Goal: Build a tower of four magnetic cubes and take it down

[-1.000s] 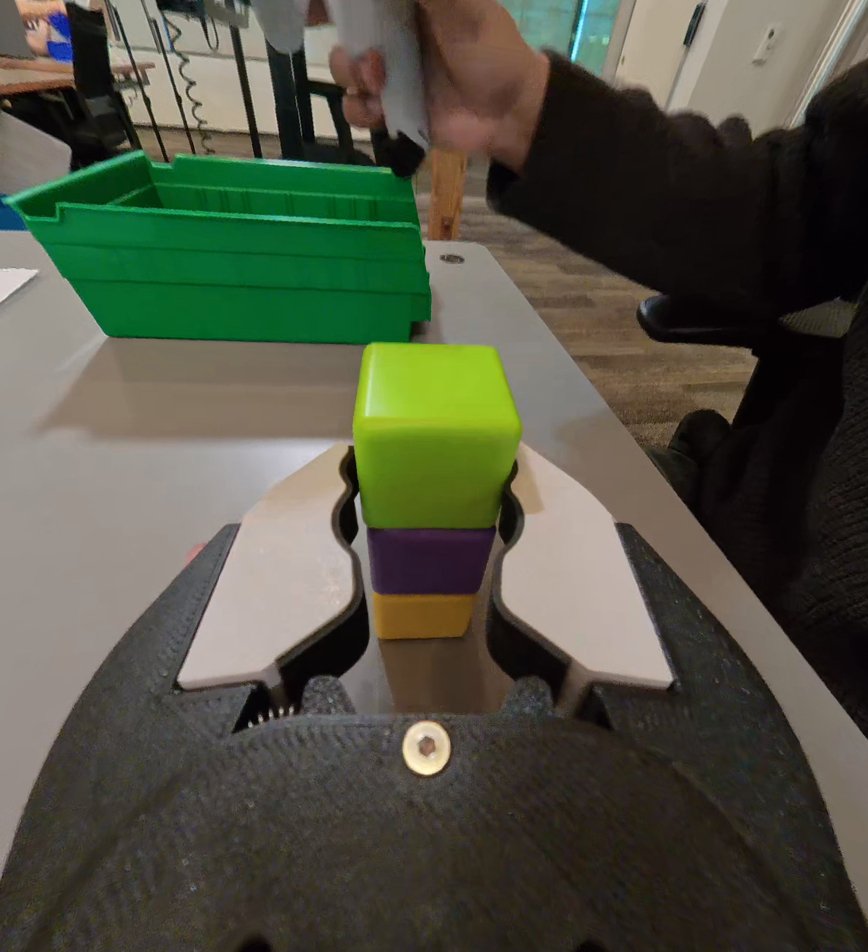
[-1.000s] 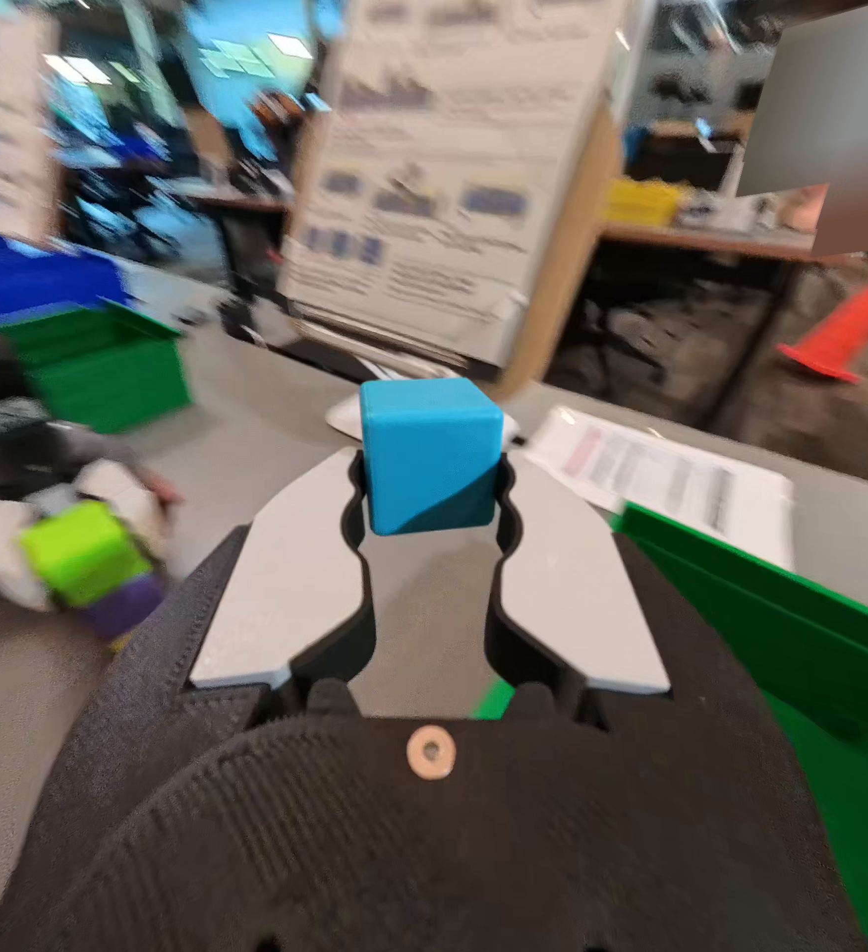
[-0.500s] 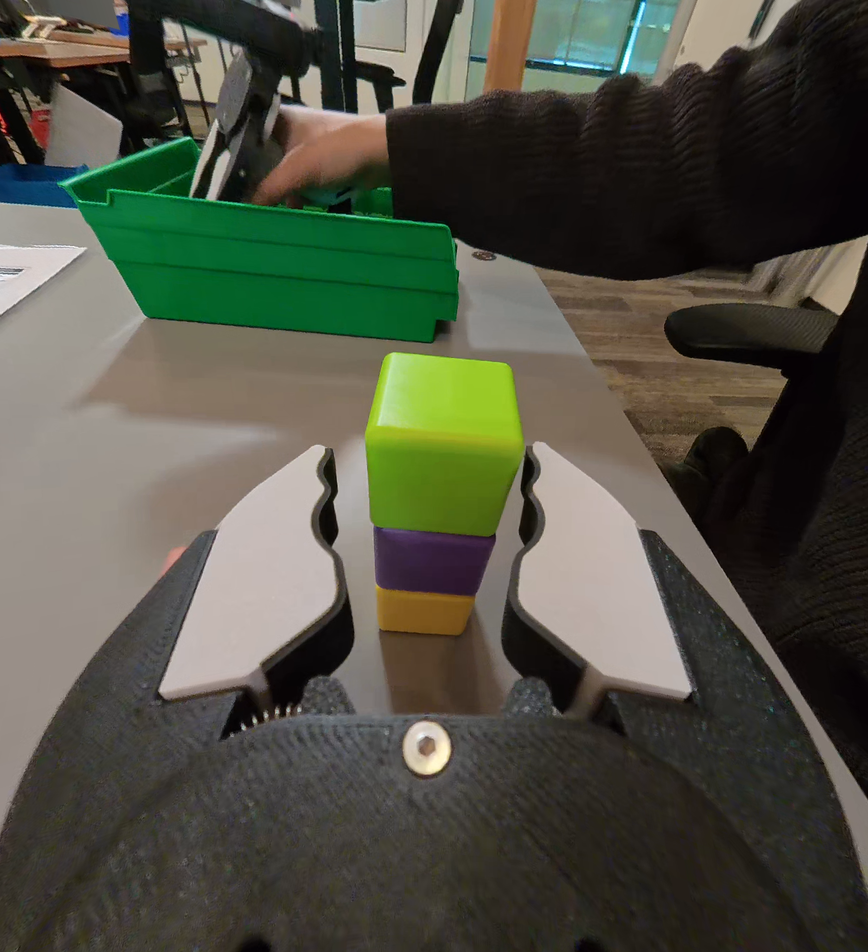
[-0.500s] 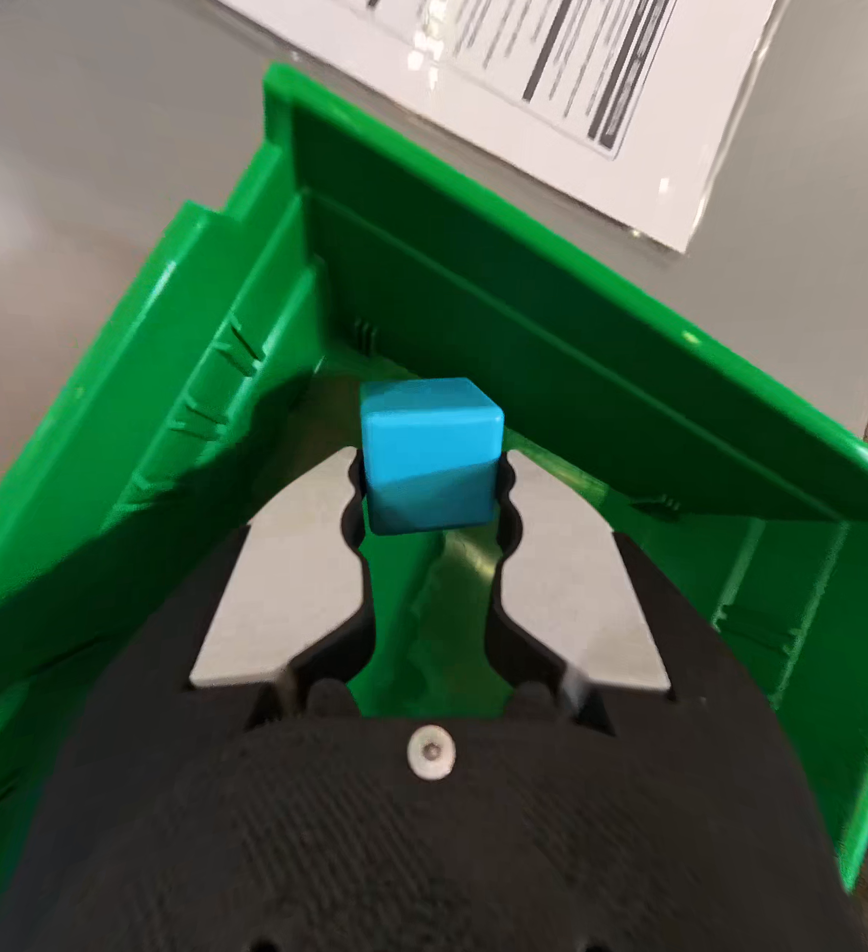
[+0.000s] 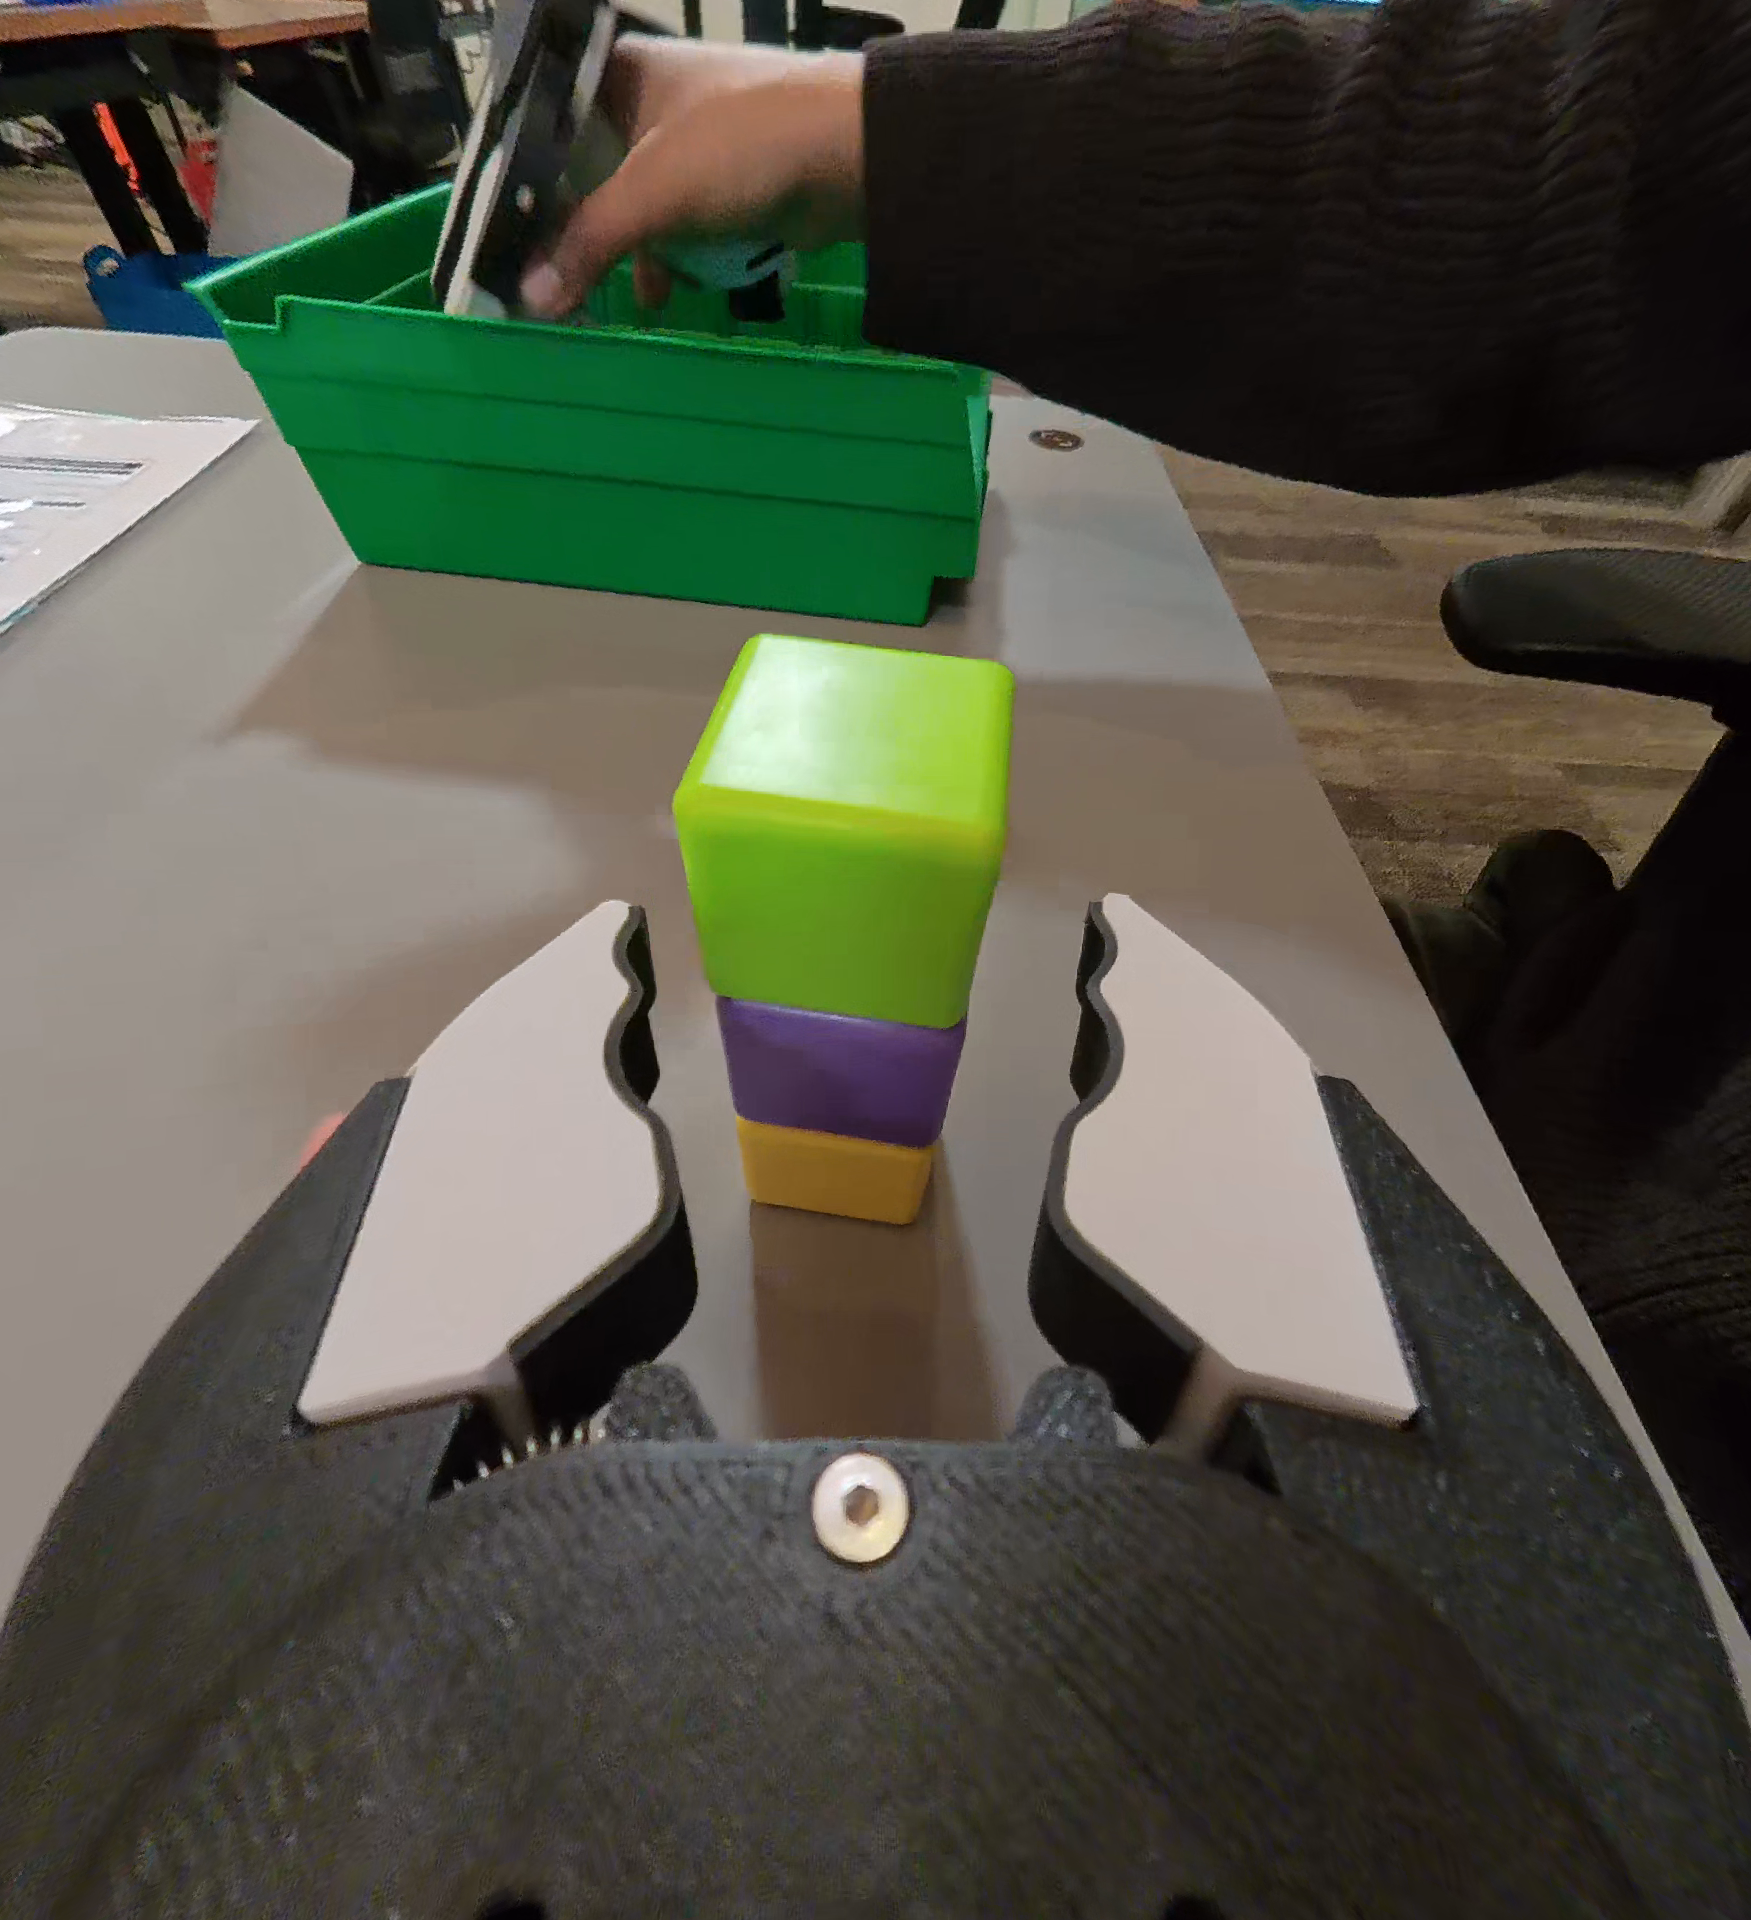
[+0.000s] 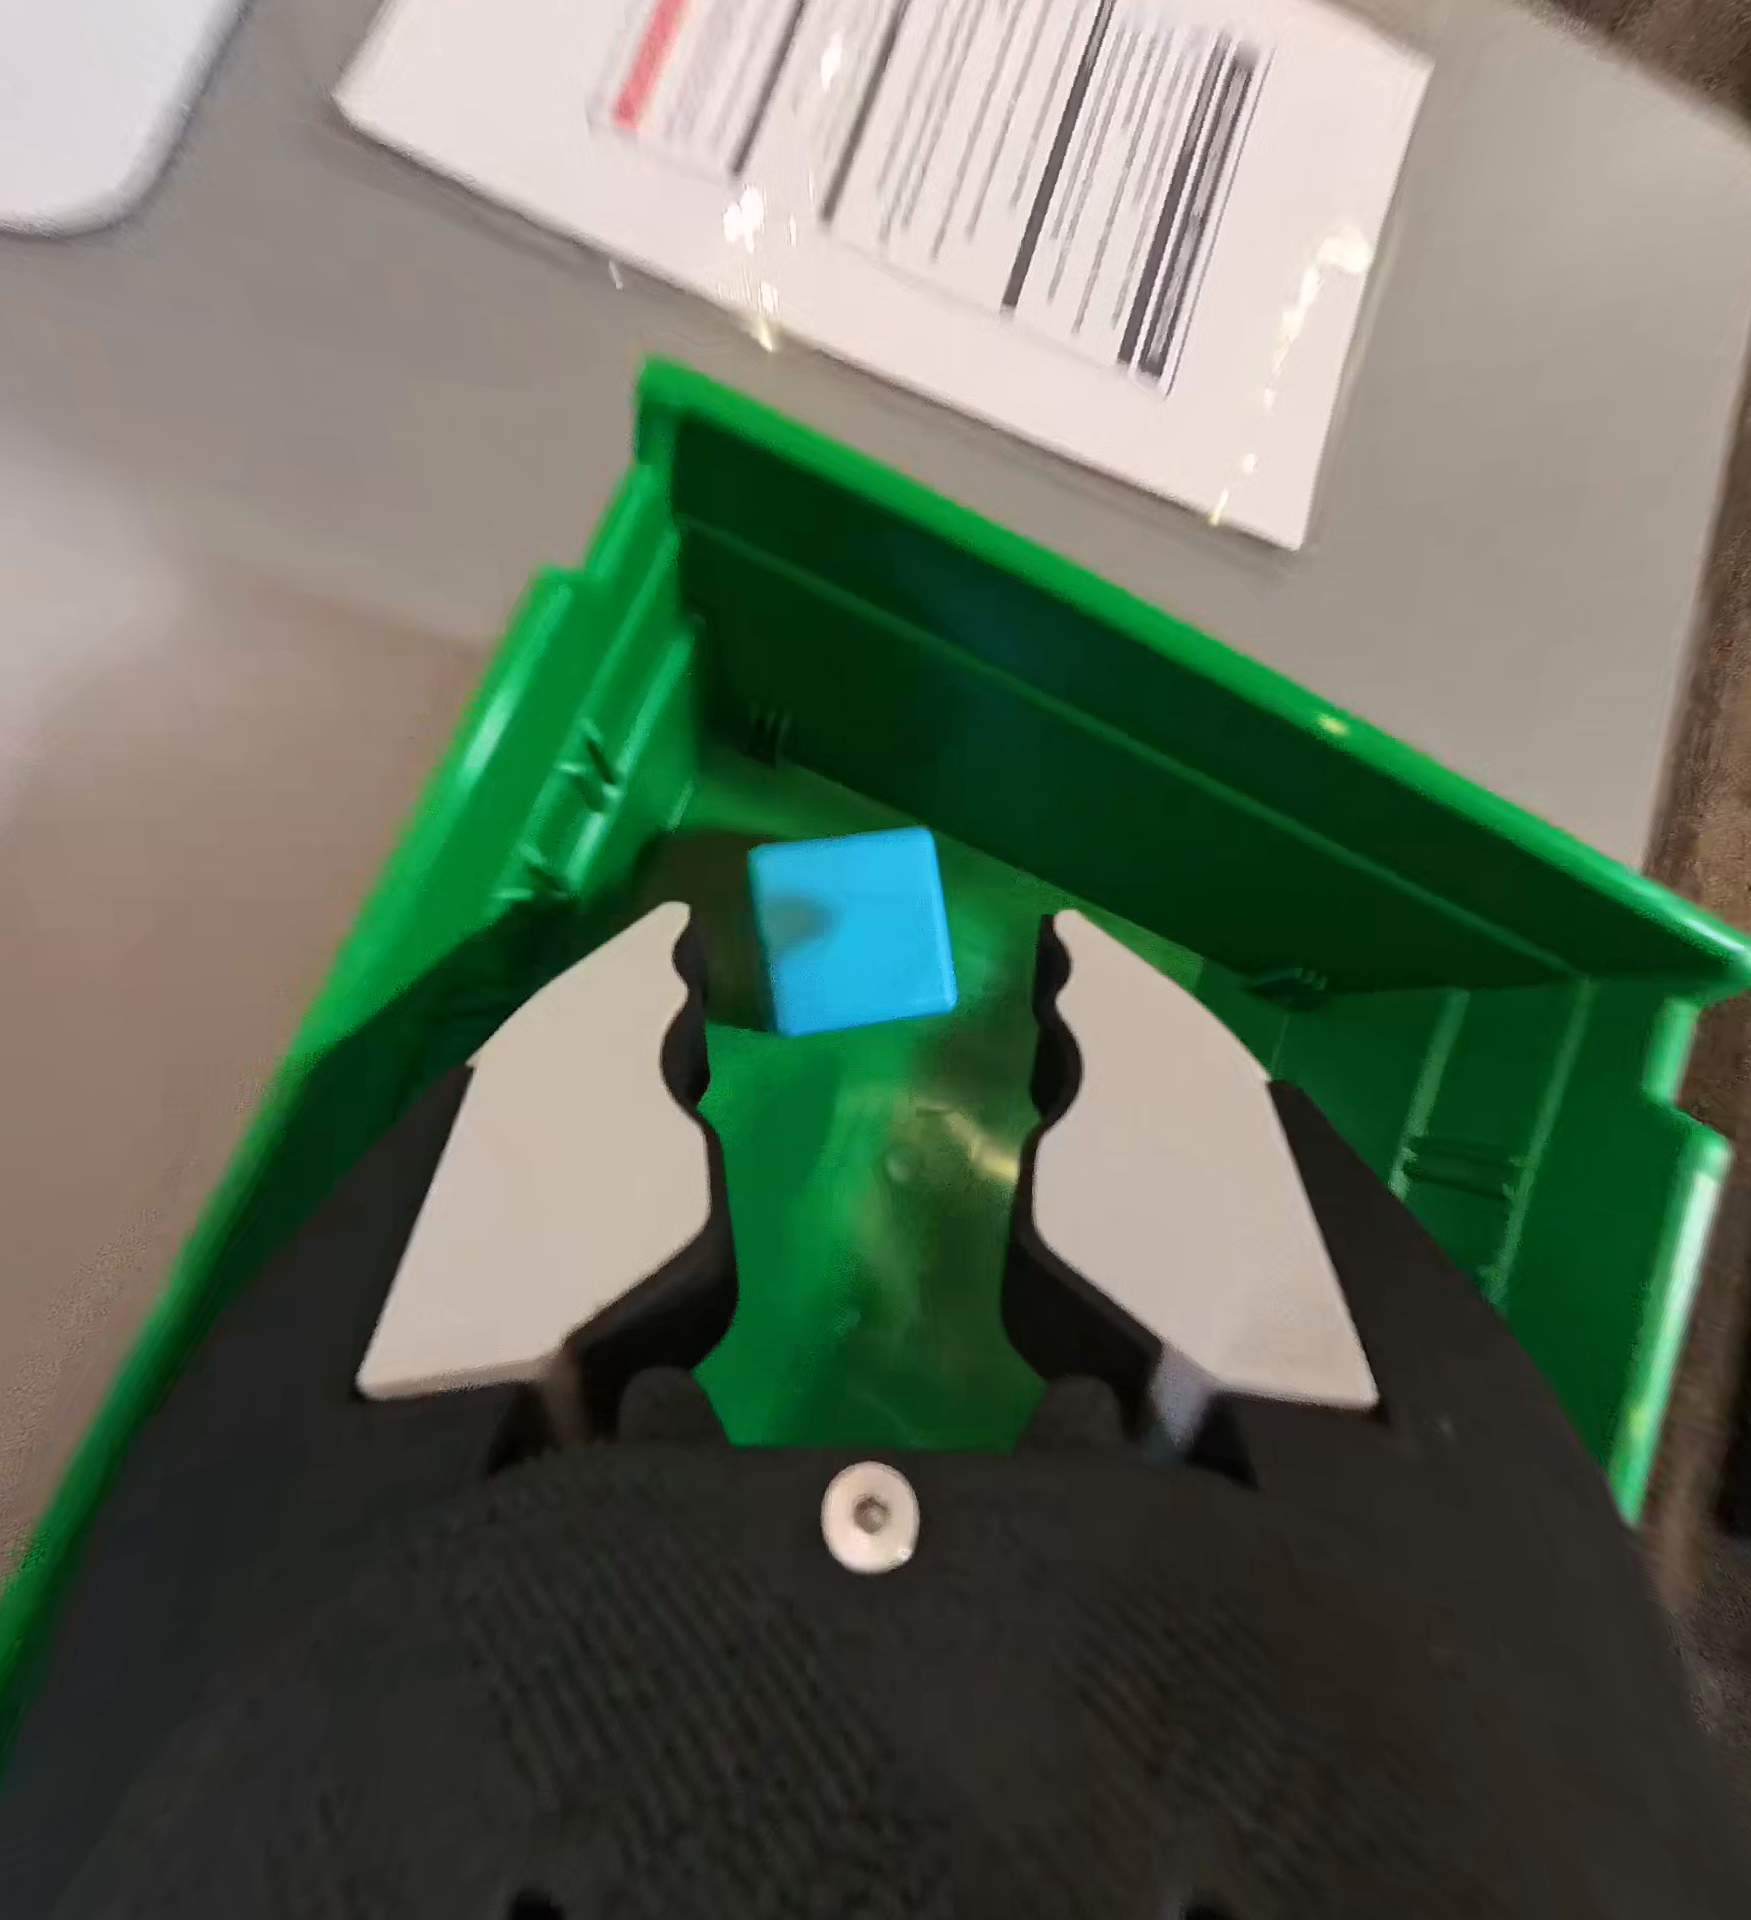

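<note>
Looking along my left gripper (image 5: 860, 997), I see its jaws spread wide with clear gaps on both sides of a stack of 3 blocks: a lime-green block (image 5: 840, 831) on top, a purple block (image 5: 840, 1070) under it and a yellow block (image 5: 835, 1169) on the grey table (image 5: 227, 883). 1 second ago these jaws were closed against the lime-green block; half a second ago they had begun to part, and now they hold nothing. The stack stands upright on its own, the top block sitting slightly askew.

My right gripper (image 6: 866, 987) is also spread open and empty. It carried a blue cube (image 6: 850, 930) clamped between its tips until half a second ago; now the cube lies loose inside the green bin (image 6: 1266, 748), close to the corner, nearer my left-side finger (image 6: 559, 1143), though blur leaves me unsure whether it touches. From the left wrist view, my hand (image 5: 725, 156) holds that gripper over the bin's far side. A printed sheet (image 6: 954, 208) lies on the table just beyond the bin.

So both releases are done: 1 stack standing, 1 cube binned.
</note>
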The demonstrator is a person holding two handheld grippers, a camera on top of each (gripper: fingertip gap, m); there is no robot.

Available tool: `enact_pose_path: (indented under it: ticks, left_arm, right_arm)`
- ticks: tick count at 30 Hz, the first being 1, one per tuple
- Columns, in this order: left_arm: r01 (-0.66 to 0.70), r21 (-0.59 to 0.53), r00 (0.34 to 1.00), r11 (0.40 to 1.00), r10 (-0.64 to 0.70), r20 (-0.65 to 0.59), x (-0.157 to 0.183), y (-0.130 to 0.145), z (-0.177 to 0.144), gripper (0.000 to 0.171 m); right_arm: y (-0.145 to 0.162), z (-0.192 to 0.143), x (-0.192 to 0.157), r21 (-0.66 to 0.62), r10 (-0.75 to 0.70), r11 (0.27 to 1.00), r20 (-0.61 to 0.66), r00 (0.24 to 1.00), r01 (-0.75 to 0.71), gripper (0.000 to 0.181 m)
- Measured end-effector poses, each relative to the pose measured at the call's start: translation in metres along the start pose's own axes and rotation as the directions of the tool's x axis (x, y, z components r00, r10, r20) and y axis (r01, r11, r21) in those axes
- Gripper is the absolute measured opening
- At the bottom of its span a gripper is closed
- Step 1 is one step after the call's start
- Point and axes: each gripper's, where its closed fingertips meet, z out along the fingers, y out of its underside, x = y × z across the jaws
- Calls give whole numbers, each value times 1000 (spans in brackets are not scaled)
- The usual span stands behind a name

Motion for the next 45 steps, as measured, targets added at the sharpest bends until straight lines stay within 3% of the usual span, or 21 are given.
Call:
enact_pose_path:
  ticks: [4,6,8,10,13,15,21,30,45]
  left_arm:
    - [15,12,1000,1000,-16,24,-7,2,-1,82]
    - [42,8,999,999,-42,25,-10,6,-1,83]
    - [81,10,996,997,-81,25,-13,9,1,84]
    - [101,1,994,995,-101,26,-14,12,2,85]
    - [106,-20,994,994,-105,41,-15,14,4,87]
    - [113,-41,993,993,-112,27,-12,16,7,88]
    - [69,-128,998,989,-68,13,-4,27,14,85]
    - [84,-125,996,989,-88,-19,-3,26,14,74]
    - [70,-164,997,984,-76,-31,0,31,17,68]
  right_arm:
    - [-43,-75,-39,305,30,951,89,996,-56,64]
    - [-63,-119,-89,491,-16,865,229,973,-101,64]
    - [-66,-152,-151,596,-111,789,377,919,-149,68]
    - [-58,-169,-209,656,-214,735,467,858,-174,72]
    - [-42,-174,-264,750,-311,634,471,825,-189,46]
    - [-32,-170,-288,785,-371,592,466,803,-182,43]
    - [-19,-154,-318,692,-385,678,621,682,-248,61]
    - [-3,-139,-340,699,-459,696,609,647,-164,70]
    - [0,-130,-355,684,-456,707,635,624,-181,73]
